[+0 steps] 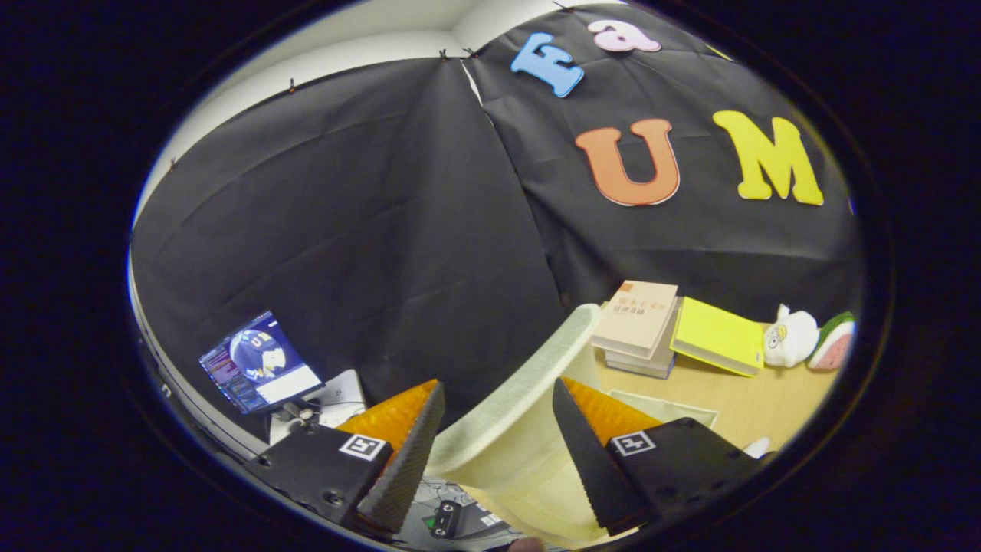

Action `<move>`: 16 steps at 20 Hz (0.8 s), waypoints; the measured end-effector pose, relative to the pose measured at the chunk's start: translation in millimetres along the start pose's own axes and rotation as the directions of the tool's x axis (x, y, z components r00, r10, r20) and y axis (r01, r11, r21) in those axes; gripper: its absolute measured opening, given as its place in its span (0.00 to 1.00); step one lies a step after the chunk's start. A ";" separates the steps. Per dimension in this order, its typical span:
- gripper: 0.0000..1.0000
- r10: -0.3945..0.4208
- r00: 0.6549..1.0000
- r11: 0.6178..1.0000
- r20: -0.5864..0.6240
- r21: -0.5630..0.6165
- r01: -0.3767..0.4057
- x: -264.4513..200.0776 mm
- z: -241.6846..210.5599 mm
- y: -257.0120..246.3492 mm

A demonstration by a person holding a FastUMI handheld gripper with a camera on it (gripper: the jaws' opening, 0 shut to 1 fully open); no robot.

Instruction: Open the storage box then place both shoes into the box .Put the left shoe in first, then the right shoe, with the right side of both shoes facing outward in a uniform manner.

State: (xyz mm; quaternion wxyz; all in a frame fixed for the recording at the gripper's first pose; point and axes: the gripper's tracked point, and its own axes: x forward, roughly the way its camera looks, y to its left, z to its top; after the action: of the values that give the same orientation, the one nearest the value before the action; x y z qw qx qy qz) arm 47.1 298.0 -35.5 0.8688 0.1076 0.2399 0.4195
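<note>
Wooden table [736, 399] carries books [636, 316]; hand-held gripper [498, 452] spread apart around pale storage box [513, 429].

- Gripper [498, 429] held with fingers apart, a pale cream shoe [513, 429] lying in the gap; contact with either finger unclear.
- Beyond the fingers, a wooden table [736, 399] with a stack of books [640, 326], a yellow book [716, 333] leaning just beside it.
- Near the yellow book, a white plush toy [791, 336] and a watermelon-slice toy [837, 341].
- Off to the other side, a lit laptop [259, 364] against the black cloth wall [368, 230].
</note>
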 end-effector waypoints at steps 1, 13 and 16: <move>0.93 -0.021 1.000 1.000 0.013 -0.004 0.022 -2.2 0.6 -1.9; 0.95 -0.379 0.914 0.925 0.143 0.048 0.376 -110.3 -16.7 -109.5; 0.96 -0.484 0.867 0.875 0.117 0.078 0.478 -149.3 -34.8 -159.1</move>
State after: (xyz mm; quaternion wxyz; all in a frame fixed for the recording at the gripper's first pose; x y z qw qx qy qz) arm 57.6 81.5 -78.5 0.9571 0.0924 0.2105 0.1763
